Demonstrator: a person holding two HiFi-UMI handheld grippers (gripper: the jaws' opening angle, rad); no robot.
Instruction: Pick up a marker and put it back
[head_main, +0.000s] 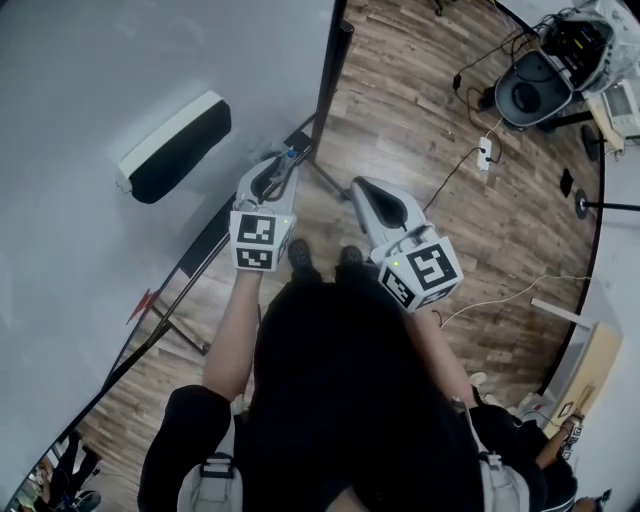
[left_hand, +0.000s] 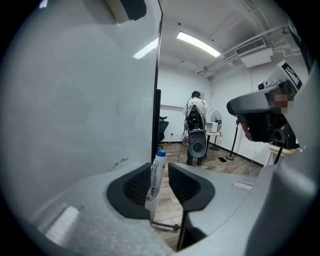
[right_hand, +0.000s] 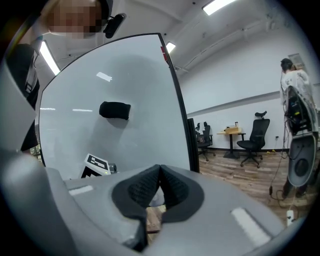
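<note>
Left gripper (left_hand: 161, 176): jaws apart, not clamped. Marker (left_hand: 155, 180), white with blue cap, stands upright between pads; leans at left pad (left_hand: 136, 186), clear gap to right pad. Marker sits close by whiteboard (left_hand: 75, 100) edge, cap up. Right gripper (right_hand: 159, 186): jaws closed together, nothing between them, held apart from the board, beside left gripper.

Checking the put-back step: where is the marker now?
In the left gripper view, the marker stands between the open jaws of the left gripper, by the whiteboard.
</note>
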